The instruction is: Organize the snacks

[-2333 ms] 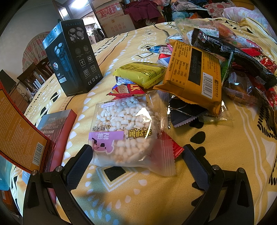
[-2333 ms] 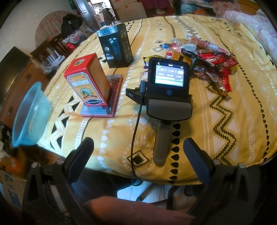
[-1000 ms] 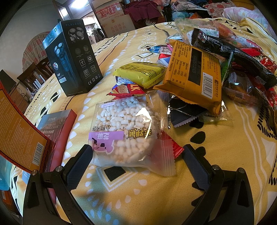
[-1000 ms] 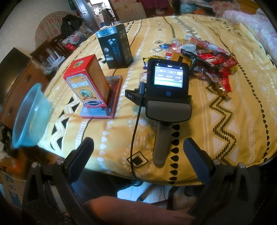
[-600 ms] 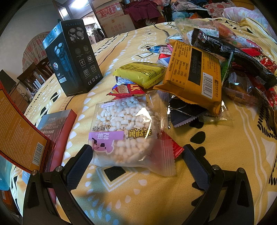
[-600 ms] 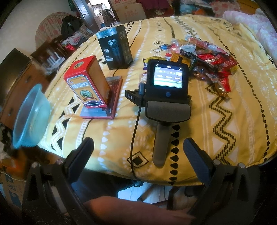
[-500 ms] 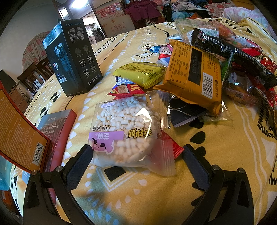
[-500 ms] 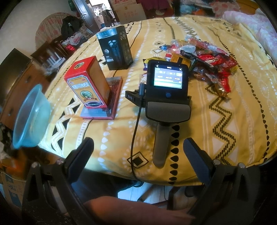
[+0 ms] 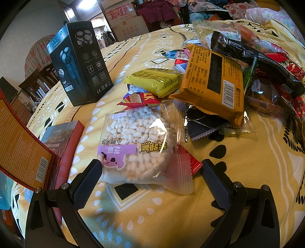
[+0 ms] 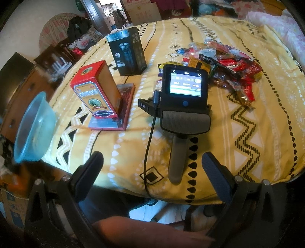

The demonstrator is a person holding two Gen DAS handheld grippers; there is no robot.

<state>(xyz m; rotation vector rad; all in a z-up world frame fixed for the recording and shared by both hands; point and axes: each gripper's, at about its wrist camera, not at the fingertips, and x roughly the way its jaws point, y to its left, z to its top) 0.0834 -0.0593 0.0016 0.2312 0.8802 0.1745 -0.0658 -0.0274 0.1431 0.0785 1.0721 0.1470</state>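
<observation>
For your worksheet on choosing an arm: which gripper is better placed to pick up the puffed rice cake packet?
Left. The left gripper has open jaws either side of the puffed rice cake packet. The right gripper hangs open off the table edge.

The table is covered with a yellow cloth (image 10: 247,118) that has white and black patterns of zigzags, diamonds and drops. On the far left there is dark wooden furniture (image 10: 21,89) and shelves (image 9: 40,84) with small things on them. A chair with a striped red and white cover (image 10: 55,24) stands far behind the table. Cardboard boxes (image 9: 124,21) and heaps of clothes (image 9: 158,11) fill the far side of the room. A ceiling light (image 9: 83,4) shines beyond an open doorway.
</observation>
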